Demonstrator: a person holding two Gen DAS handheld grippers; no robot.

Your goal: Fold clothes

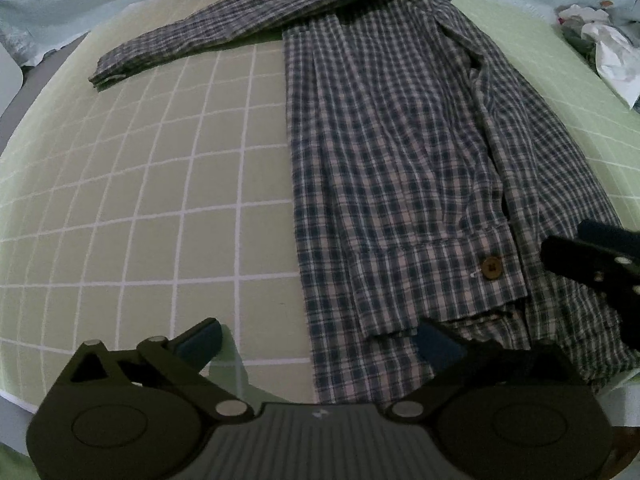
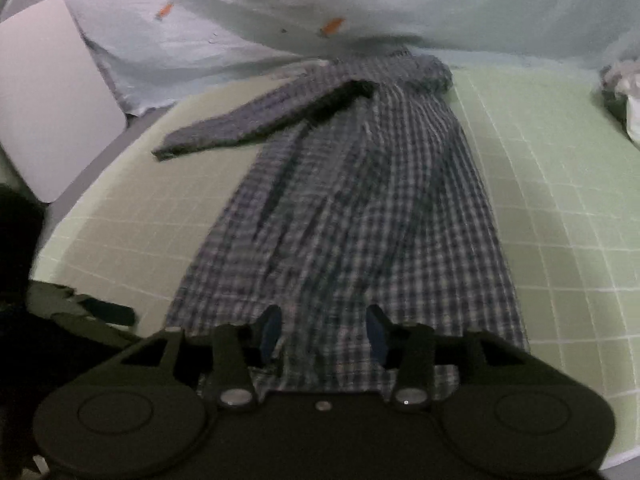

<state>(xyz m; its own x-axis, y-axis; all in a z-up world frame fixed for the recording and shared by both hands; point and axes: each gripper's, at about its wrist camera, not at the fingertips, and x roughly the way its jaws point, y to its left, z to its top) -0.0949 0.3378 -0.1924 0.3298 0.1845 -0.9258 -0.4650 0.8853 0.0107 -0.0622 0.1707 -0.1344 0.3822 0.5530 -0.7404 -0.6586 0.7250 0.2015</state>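
A blue-and-white checked shirt point(image 1: 392, 152) lies lengthwise on the green gridded mat point(image 1: 160, 184). One sleeve point(image 1: 224, 28) stretches out to the left at the far end, and a cuff with a brown button point(image 1: 492, 268) lies folded onto the body at the near end. My left gripper point(image 1: 320, 342) stands wide open over the shirt's near left edge, one finger above the mat and the other above the cloth. My right gripper point(image 2: 323, 332) is open above the near hem of the shirt point(image 2: 360, 208), with cloth lying under the gap and neither pad pressing on it. It also shows at the right edge of the left wrist view.
A pale blue sheet point(image 2: 280, 12) is bunched up behind the mat. A white board point(image 2: 52, 96) leans at the far left. Crumpled white material point(image 1: 608, 48) sits at the far right edge. The left gripper point(image 2: 108, 312) is at the lower left in the right wrist view.
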